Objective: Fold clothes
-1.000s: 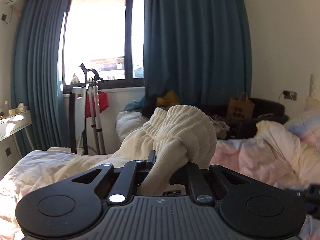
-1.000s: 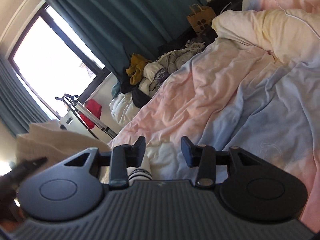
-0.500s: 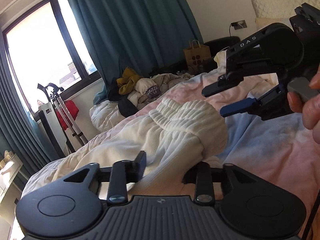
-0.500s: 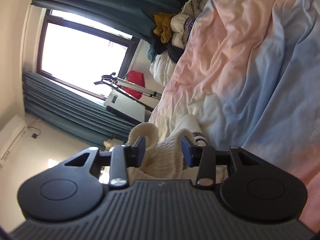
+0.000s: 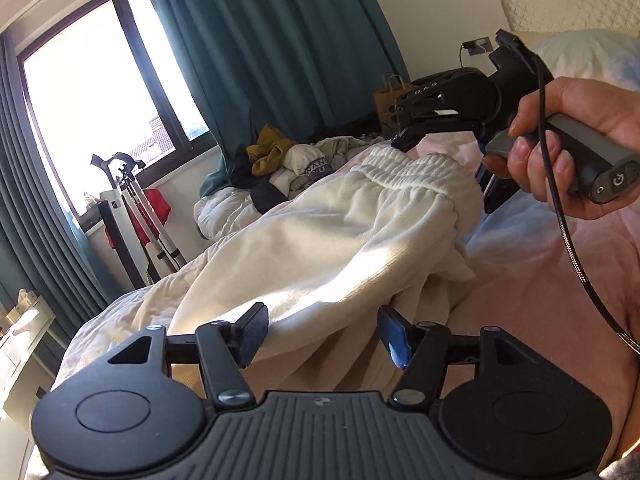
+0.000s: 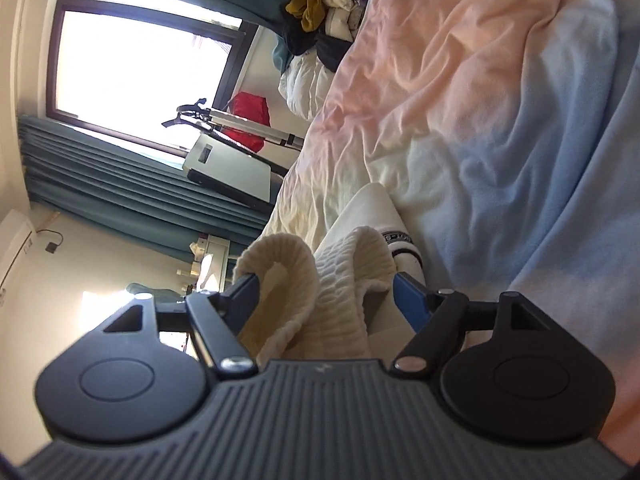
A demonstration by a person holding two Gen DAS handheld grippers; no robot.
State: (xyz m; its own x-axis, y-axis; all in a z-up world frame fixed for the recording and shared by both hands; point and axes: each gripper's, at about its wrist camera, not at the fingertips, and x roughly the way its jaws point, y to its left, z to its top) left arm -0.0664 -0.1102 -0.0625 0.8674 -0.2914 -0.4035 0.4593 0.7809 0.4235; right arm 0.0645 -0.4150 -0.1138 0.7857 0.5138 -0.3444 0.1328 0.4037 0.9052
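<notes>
Cream sweatpants (image 5: 320,240) lie stretched along the bed, their ribbed waistband (image 5: 412,172) at the far end. My left gripper (image 5: 320,330) is open just in front of the near part of the fabric, holding nothing. My right gripper (image 6: 324,294) is open with the bunched waistband (image 6: 332,276) between its wide-apart jaws; in the left wrist view it (image 5: 440,148) hovers at the waistband, held by a hand (image 5: 568,128).
The bed has a pink, blue and white duvet (image 6: 500,100). A pile of clothes (image 5: 288,164) sits at its far end by teal curtains (image 5: 260,40). A folded stand and red item (image 5: 140,200) are by the window. A paper bag (image 5: 388,100) stands by the wall.
My left gripper has opened, let go of the sweatpants and drawn back. The pants now lie flatter along the bed. My right gripper has moved onto the waistband, still open.
</notes>
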